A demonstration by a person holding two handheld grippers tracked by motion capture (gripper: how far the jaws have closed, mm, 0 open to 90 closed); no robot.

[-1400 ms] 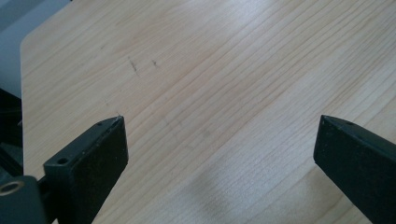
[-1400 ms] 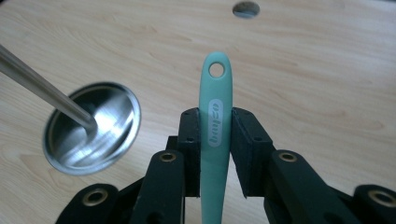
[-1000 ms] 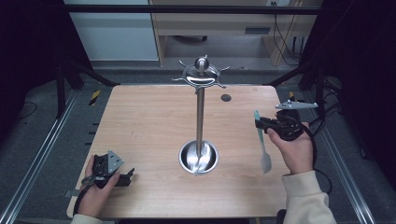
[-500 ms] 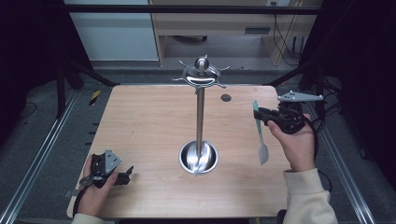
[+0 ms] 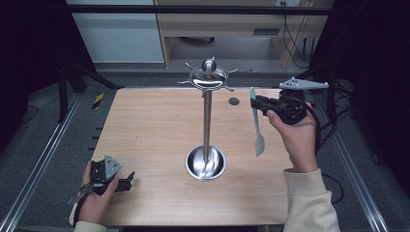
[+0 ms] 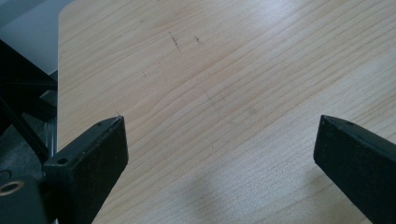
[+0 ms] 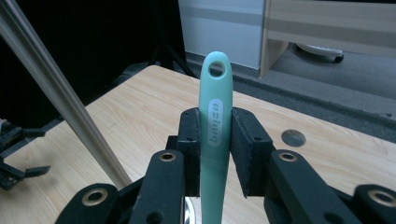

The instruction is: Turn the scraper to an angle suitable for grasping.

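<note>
Item: slim mint-green silicone spatula [image 7: 215, 135], likely light, somewhat flexible; right gripper [image 7: 215, 154] jaws are clamping its handle below the hanging hole. Left gripper [image 6: 219, 154] jaws are gaping over bare tabletop [image 6: 224, 84].

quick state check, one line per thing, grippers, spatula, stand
left gripper: open, nothing between its fingers, low at the table's near left corner
right gripper: shut on the spatula's handle, held up above the table's right side
spatula: off the table, hanging blade down, hanging hole at the top
stand: upright at the table's middle, hooks bare
table: bare wood around the stand
</note>
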